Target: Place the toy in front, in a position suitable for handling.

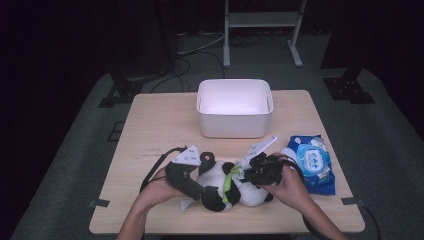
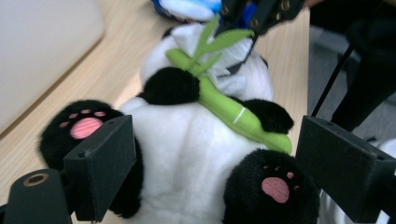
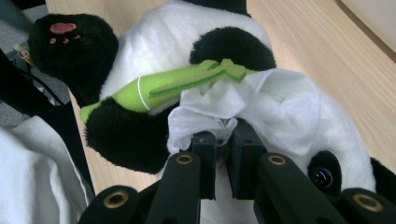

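A plush panda (image 1: pixel 225 182) lies on its back near the front edge of a light wooden table (image 1: pixel 150 130), between a person's two hands. It is white with black limbs and pink paw pads, and a green bamboo stalk (image 2: pixel 224 105) lies across its chest.

The left gripper (image 1: pixel 196 192) sits at the panda's lower body. In the left gripper view its two black jaws stand wide apart, one beside each hind leg, with the white belly between them; the near jaw looks close against the left leg, but whether either jaw presses the plush cannot be told.

The right gripper (image 1: pixel 248 172) is at the panda's head end. In the right gripper view its jaws are nearly together, pinching a crumpled white wipe (image 3: pixel 261 109) that rests against the panda's face and chest, just beside the leafy tip of the bamboo. One black eye of the panda shows to the right of the jaws.

To the right of the panda, just past the right hand (image 1: pixel 287 182), a blue pack of wet wipes (image 1: pixel 315 165) lies flat on the table.

Farther back, at the middle of the table, stands a white rectangular bin (image 1: pixel 235 127). Its inside looks bare as far as the high view shows.

Beyond the table is grey floor with black cables and the legs of a metal stand.
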